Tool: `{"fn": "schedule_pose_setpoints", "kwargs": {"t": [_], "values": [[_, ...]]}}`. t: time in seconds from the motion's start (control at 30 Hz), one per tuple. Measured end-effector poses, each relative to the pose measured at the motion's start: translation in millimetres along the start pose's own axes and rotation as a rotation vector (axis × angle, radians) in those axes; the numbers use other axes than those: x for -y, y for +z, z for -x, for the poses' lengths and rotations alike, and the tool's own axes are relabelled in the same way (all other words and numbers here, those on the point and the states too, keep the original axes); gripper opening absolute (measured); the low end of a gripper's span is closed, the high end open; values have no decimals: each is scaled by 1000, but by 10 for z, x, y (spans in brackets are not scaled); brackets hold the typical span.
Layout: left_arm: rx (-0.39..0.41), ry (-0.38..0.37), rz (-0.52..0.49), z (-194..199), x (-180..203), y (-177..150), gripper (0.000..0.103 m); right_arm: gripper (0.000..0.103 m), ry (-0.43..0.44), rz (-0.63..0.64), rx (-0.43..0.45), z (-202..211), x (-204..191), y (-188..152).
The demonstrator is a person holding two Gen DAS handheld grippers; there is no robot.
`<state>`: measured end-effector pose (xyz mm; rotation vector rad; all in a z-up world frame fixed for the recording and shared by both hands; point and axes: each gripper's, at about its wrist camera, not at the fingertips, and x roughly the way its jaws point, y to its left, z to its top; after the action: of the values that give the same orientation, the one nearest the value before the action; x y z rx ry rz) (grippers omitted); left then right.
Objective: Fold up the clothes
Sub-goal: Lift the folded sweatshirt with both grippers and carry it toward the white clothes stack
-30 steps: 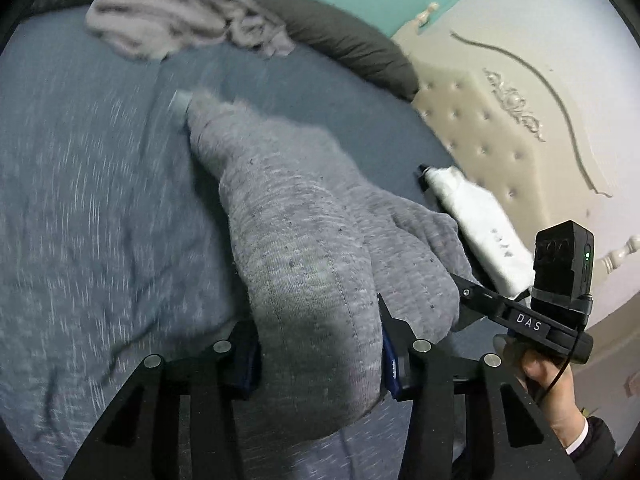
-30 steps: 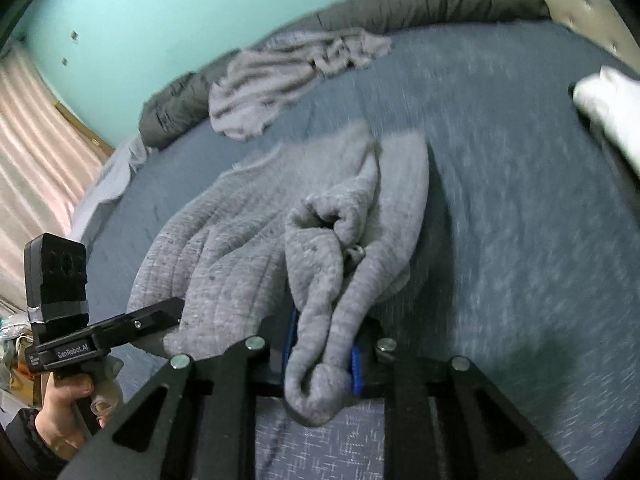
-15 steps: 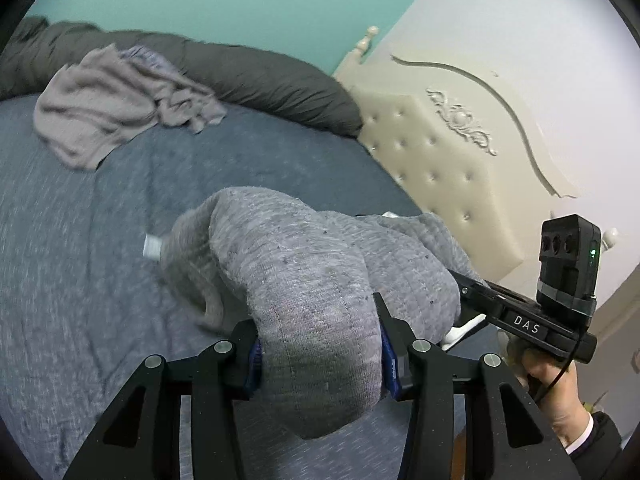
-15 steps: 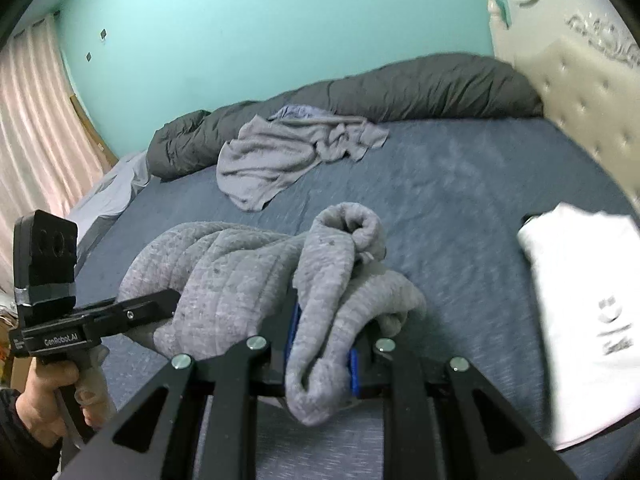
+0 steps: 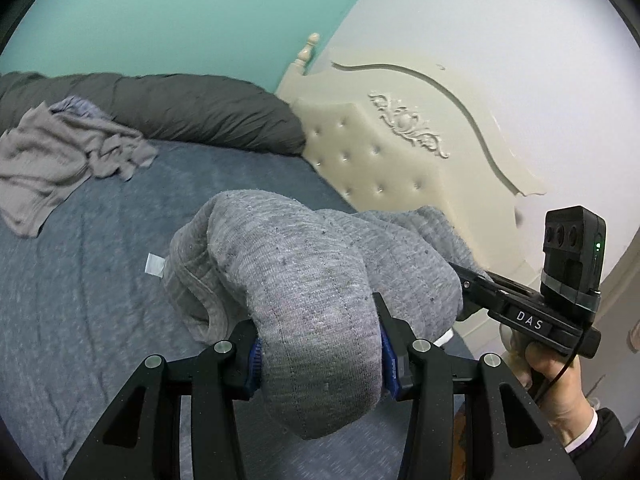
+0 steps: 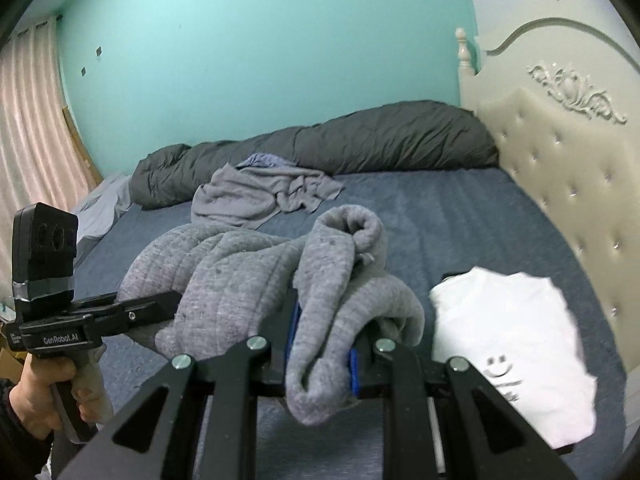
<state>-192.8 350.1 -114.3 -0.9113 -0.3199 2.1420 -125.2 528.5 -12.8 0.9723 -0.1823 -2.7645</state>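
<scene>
Above the blue bed (image 6: 460,216), the grey sweater (image 5: 320,280) hangs bunched between both tools: left hand-held gripper (image 5: 320,350) pinching one thick fold, right hand-held gripper (image 6: 322,344) pinching another. A folded white t-shirt (image 6: 508,336) lies near the headboard (image 6: 568,184).

"DAS" in white on the right gripper (image 5: 472,292) body's side; "GenRobot.AI" on the left gripper (image 6: 168,304) body's side; print under the smiley on the white T-shirt (image 6: 516,340) unreadable.

Black left claw (image 5: 320,354) with blue pads and silver screws; dark sleeve (image 5: 600,436), white cuff.
</scene>
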Motion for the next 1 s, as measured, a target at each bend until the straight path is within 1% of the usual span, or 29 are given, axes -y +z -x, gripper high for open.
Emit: {"fn": "schedule_pose_setpoints", "kwargs": {"t": [0.17,0.5,0.77,0.83,1.0], "values": [[2,-19,-26,-244,265,174,49,19,-22,-11,25,161,327,165],[9,-49,-91,-919,854,594,49,19,-87,-3,79,345,1073,530],[-1,-55,-91,-1658,1086,763,49,19,-151,13,70,180,1719,649],[3,-55,-89,-1847,1131,798,49,19,-167,14,87,142,1866,659],[44,-41,-106,-2164,1271,843,49,19,-192,4,145,108,2157,645]]}}
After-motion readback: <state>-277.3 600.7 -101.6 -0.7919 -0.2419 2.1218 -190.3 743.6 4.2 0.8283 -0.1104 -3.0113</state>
